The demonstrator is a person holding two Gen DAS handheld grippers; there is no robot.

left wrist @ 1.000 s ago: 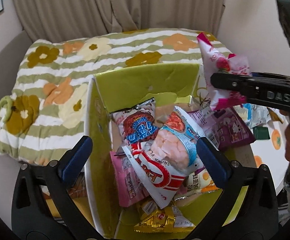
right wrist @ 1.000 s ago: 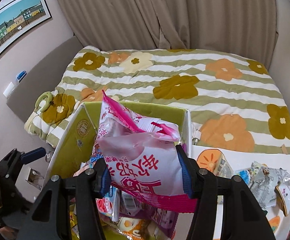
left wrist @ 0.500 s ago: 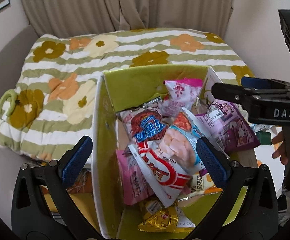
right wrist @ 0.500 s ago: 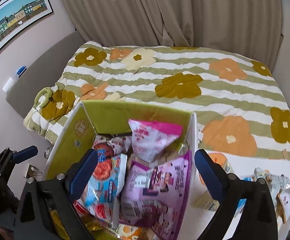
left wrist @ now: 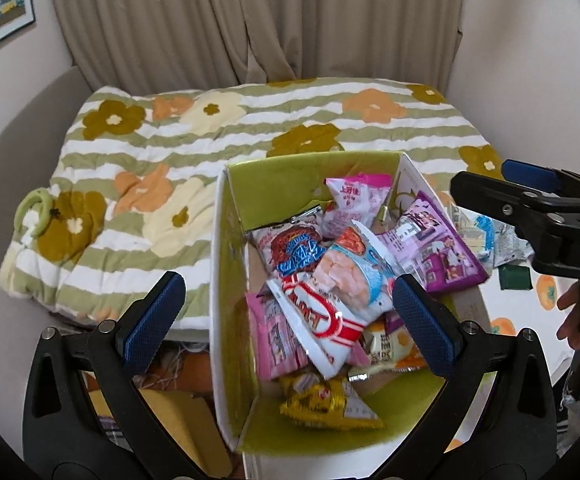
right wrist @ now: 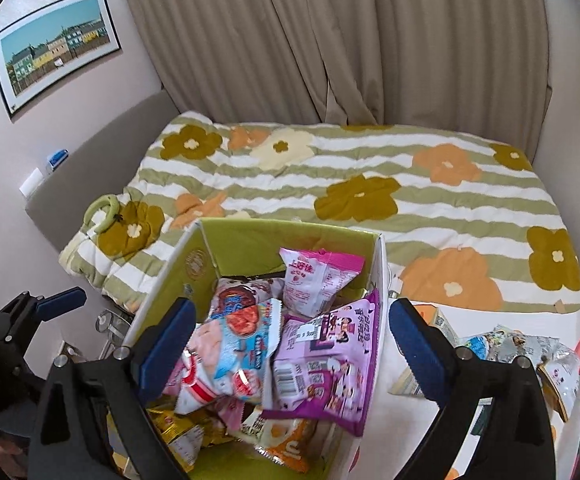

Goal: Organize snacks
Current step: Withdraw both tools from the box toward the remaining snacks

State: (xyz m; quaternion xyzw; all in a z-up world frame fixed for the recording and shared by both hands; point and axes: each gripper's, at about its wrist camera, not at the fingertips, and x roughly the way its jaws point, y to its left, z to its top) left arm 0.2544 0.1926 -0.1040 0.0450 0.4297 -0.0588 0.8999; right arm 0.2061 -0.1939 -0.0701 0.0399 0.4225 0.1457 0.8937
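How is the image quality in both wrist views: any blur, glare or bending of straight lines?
Left wrist view: sharp, soft daylight, glare on the shiny gold snack packet. Right wrist view: the framed town picture bows from fisheye; black corners in both.

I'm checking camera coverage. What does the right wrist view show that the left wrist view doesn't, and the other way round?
Only the right wrist view: the whole framed picture and the loose packets outside the box, seen clearly. Only the left wrist view: the gold packet in full at the box's near end, and a hand. Both: the green box, the pink packet, the purple packet, the bed, both open claws.
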